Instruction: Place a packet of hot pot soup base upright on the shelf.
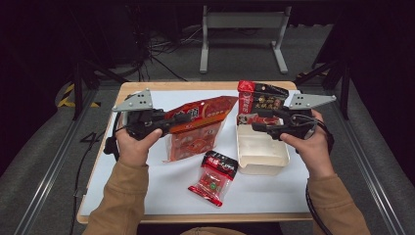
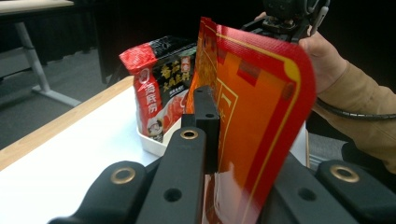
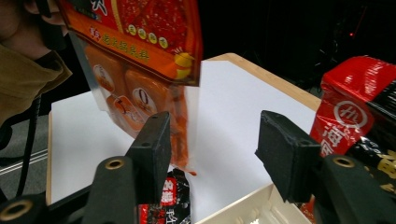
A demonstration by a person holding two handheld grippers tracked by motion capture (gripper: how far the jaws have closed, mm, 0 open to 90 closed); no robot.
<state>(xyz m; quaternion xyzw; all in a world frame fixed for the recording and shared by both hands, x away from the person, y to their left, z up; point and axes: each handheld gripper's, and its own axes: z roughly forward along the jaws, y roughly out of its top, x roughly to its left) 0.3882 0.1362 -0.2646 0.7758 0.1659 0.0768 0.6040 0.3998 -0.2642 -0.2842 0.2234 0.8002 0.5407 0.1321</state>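
Left of centre in the high view, the left gripper point(image 1: 177, 120) clamped the orange-red pouch point(image 1: 195, 128), lifted above the white table point(image 1: 161, 196). Lower centre lay a small red packet point(image 1: 214, 177). At right, the right gripper point(image 1: 255, 125) hovered with jaws parted, nothing between them, over the cream tray point(image 1: 262, 156) holding a red-black packet point(image 1: 259, 102).

Light fell from above onto the white worktop point(image 1: 161, 196), which was bright and evenly lit, while the room around it sank into near black. Shadows under the packets were soft and short. The high view was slightly soft overall. In the left gripper view the red pouch point(image 2: 261, 116) close to the lens was blurred at its edge. In the right gripper view the near jaws were soft, and the glossy packet point(image 3: 359, 116) showed glare.
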